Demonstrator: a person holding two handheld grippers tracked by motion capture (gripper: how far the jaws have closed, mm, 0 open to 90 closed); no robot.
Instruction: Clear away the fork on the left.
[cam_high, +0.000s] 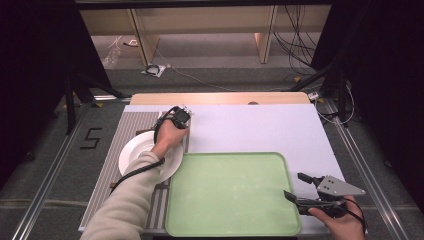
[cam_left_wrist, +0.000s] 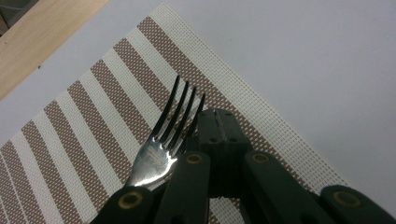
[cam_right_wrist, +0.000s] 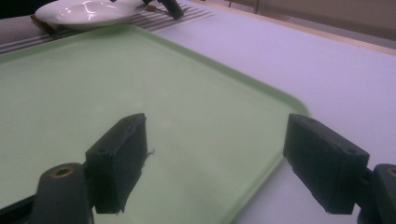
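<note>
— White tabletop (cam_high: 260, 127) fills the middle of the high view, with a green tray (cam_high: 232, 192) at lower centre and a striped placemat (cam_left_wrist: 93, 126) at left. Where's the fork (cam_left_wrist: 161, 144)?

— In the left gripper view it lies on the placemat, tines toward the upper right, just left of the left gripper (cam_left_wrist: 219, 122), whose jaws are pressed together. I can't tell whether they pinch it.

— And the plate (cam_high: 131, 154)?

— Left of centre in the high view, under the forearm.

— The right gripper (cam_right_wrist: 215, 161)?

— Spread wide, holding nothing, hovering over the tray's corner.

— Advice?

— I'd grip the fork's neck squarely, lift level, and stay clear of the plate rim.
</note>
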